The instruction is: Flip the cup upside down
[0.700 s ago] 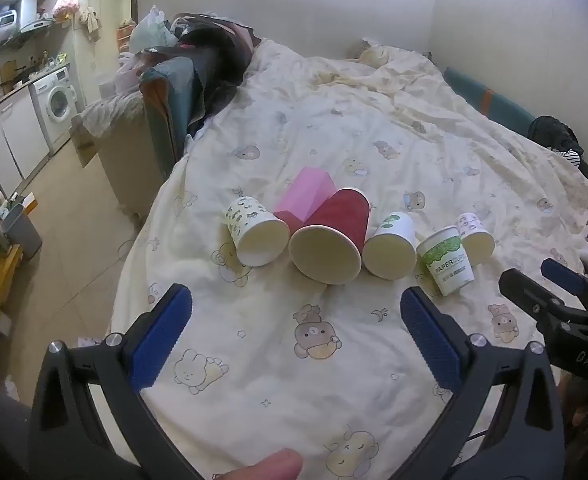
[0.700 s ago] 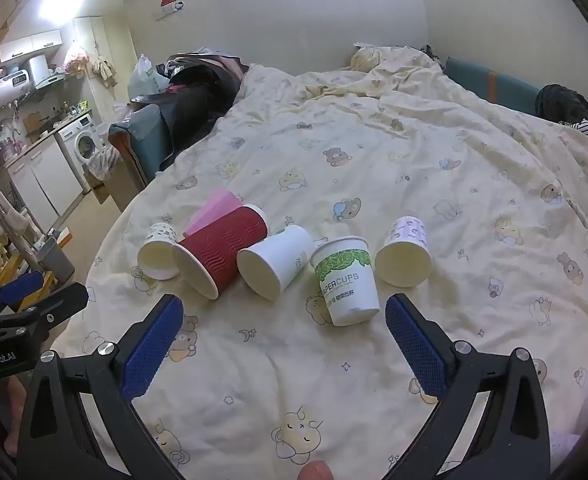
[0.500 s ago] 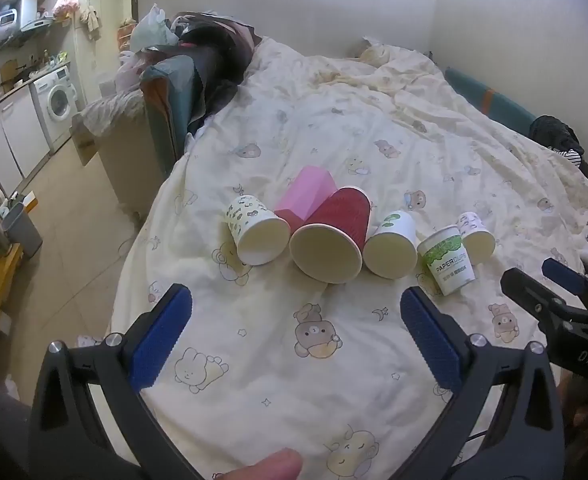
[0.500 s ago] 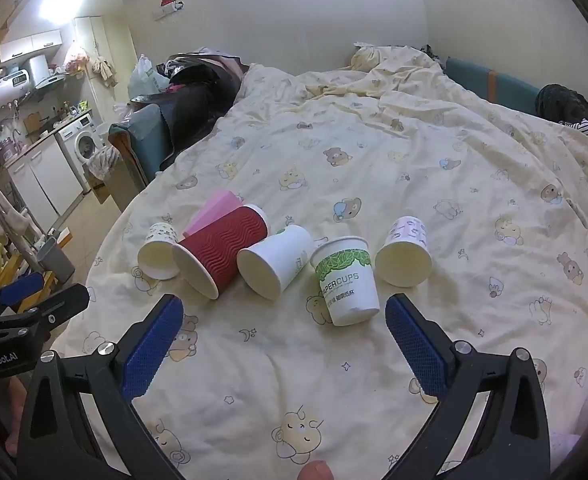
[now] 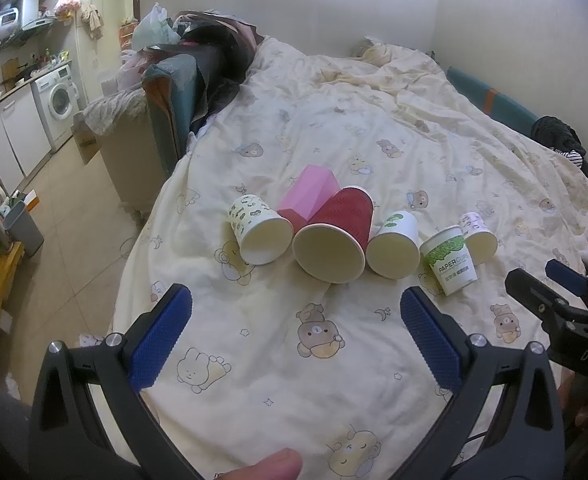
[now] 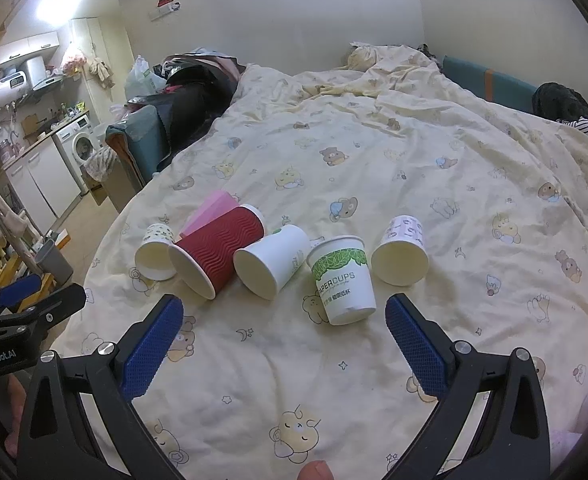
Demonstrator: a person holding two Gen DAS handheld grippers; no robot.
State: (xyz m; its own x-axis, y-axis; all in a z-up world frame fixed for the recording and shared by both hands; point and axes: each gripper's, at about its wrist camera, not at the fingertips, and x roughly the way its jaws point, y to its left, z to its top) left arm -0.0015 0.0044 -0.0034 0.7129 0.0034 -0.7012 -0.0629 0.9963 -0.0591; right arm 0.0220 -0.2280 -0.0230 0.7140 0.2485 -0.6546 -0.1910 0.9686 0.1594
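Six cups in a row across the bed cover point(image 6: 374, 152), w/ five of them tipped on their sides, mouths toward me. Only the green-print cup point(image 6: 342, 280) stands upright, so I reckon that's the one to flip; it sits between the white cup point(image 6: 271, 266) and the small purple cup point(image 6: 402, 254), just beside both, maybe touching the white one, can't tell. Soft cover probably explains why the rest lie over, nothing flat to stand on. The red cup point(image 6: 217, 250) leans on the pink cup point(image 6: 213, 210) behind it, w/ a small patterned cup point(image 6: 155, 250) at the far left end. My right gripper point(image 6: 279, 342) hangs low over the cover, short of the row, fingers spread wide, nothing between them, pointing roughly at the gap between white and green-print. My left gripper point(image 5: 294, 338) is likewise spread and empty, aimed more at the red cup point(image 5: 336, 240), well back from it. Each gripper shows at the edge of the other's view, so the two are held side by side, level, near the bed's edge. No cup gripped yet.
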